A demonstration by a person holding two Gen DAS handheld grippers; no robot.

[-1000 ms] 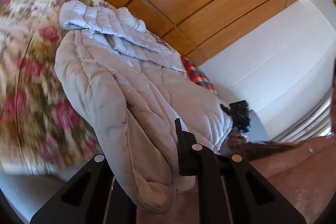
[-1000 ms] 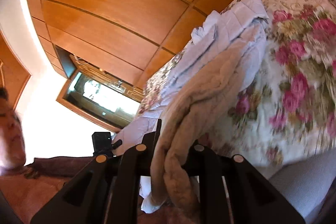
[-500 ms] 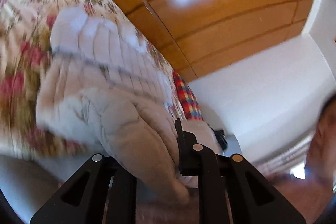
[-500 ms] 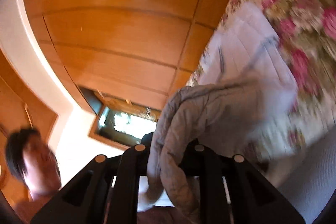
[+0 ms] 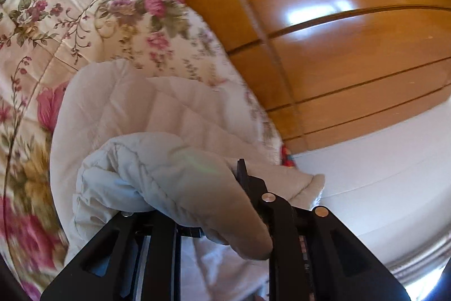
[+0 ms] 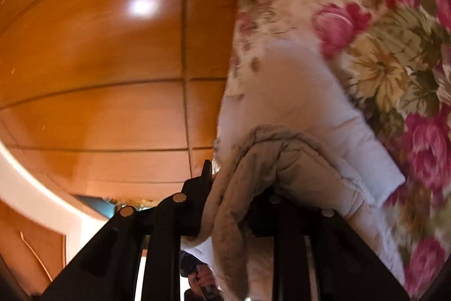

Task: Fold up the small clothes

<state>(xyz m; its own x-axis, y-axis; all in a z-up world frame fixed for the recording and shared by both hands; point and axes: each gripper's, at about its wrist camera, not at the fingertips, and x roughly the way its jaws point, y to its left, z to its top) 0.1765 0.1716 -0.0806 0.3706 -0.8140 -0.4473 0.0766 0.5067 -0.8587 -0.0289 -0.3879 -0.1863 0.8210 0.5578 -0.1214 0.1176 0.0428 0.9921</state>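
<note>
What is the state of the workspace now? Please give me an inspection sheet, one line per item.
Surface: floral bedspread, partly blurred.
Job's things: pale quilted jacket, doubled over on the bedspread.
Clutter: checked cloth at the far edge, barely visible.
Grippers: left gripper and right gripper each have a jacket fold between the jaws; both are opening.
Cables: nothing seen.
Surroundings: wooden wardrobe panels, white wall.

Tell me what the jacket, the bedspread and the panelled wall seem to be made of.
Quilted jacket: thin, smooth synthetic-looking shell with padded fill, judging by its stitched puffy channels. Floral bedspread: printed woven fabric, slightly satiny, quilted seams. Panelled wall: wood or wood veneer, glossy varnish, shown by grain and bright reflection.
</note>
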